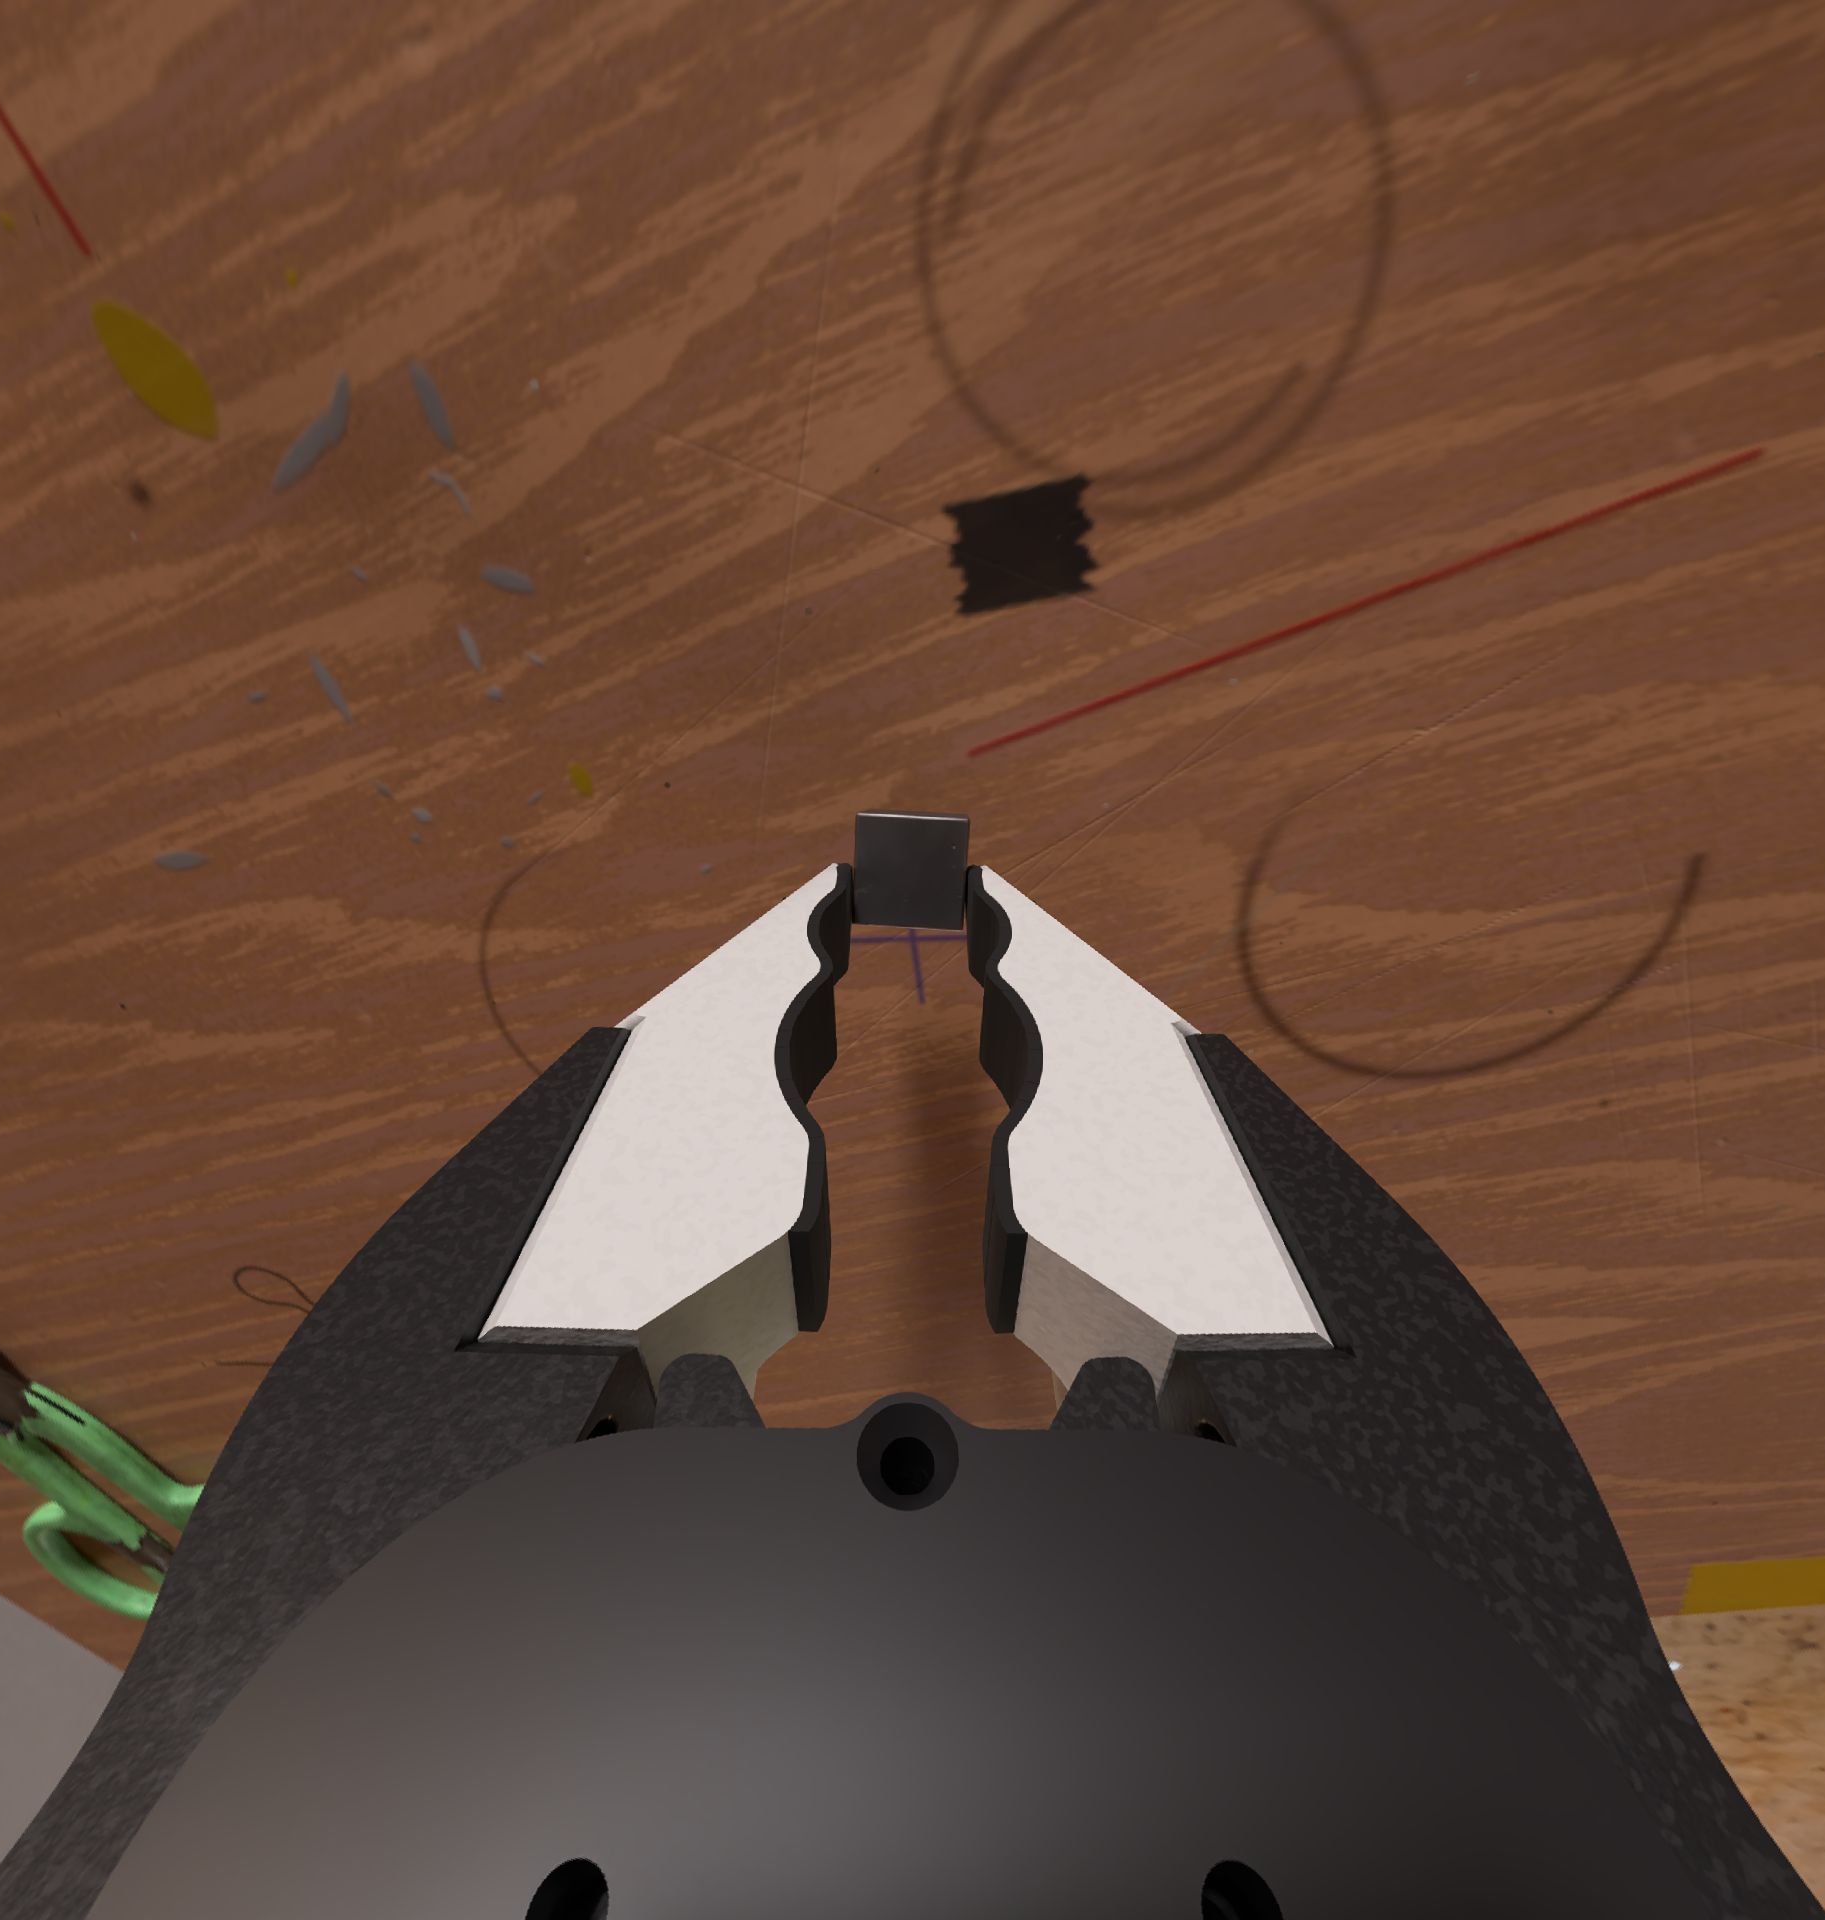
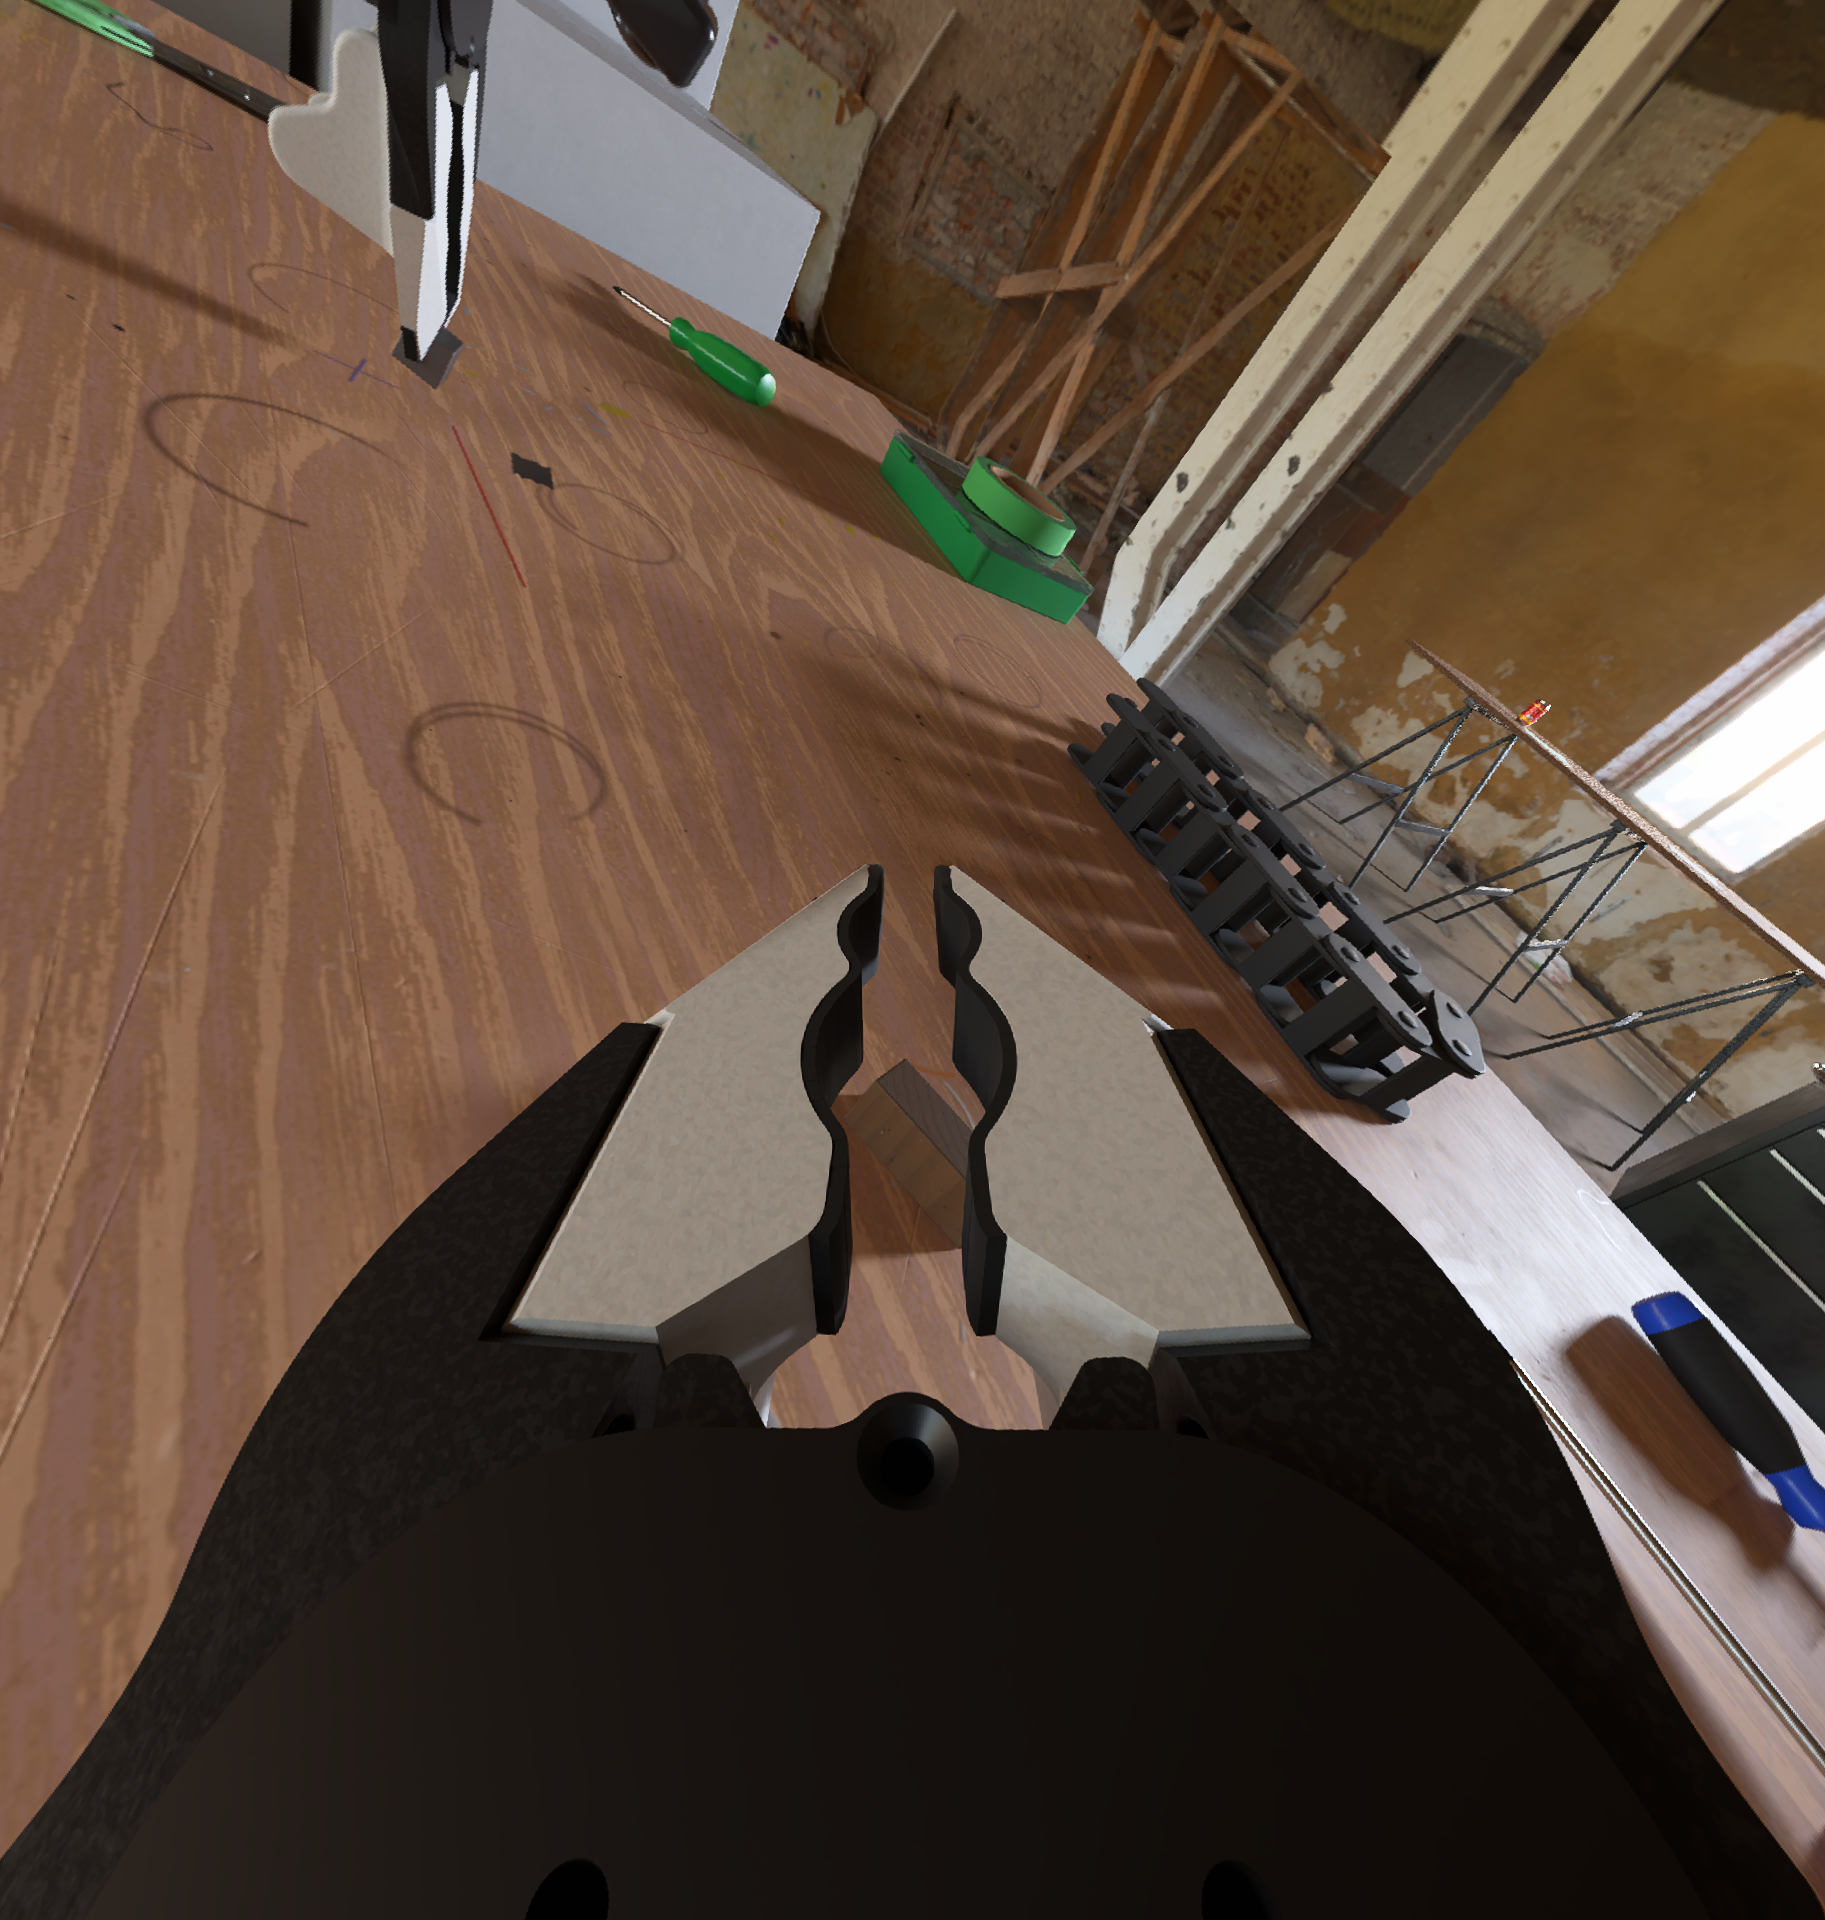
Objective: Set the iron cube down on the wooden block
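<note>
The iron cube point(image 1: 910, 868) is small, dark grey and square-faced. My left gripper point(image 1: 908, 888) is shut on it at the very fingertips, low over the wooden table point(image 1: 1303, 260). The right wrist view shows that gripper point(image 2: 432, 312) far off at the upper left, pointing down, with the cube point(image 2: 432, 361) at or just above the tabletop. The wooden block point(image 2: 913, 1143), brown and box-shaped, lies on the table under my right gripper point(image 2: 908, 883) and shows through the gap between its fingers. The right jaws stand a narrow gap apart and hold nothing.
A green screwdriver point(image 2: 726, 361), a green tray point(image 2: 975, 551) with a tape roll point(image 2: 1022, 504), a black cable chain point(image 2: 1282, 883) and a blue-handled tool point(image 2: 1734, 1408) lie along the table's right edge point(image 2: 1147, 665). A white box point(image 2: 659, 156) stands behind the left gripper. Green-handled scissors point(image 1: 87, 1496) lie at the left.
</note>
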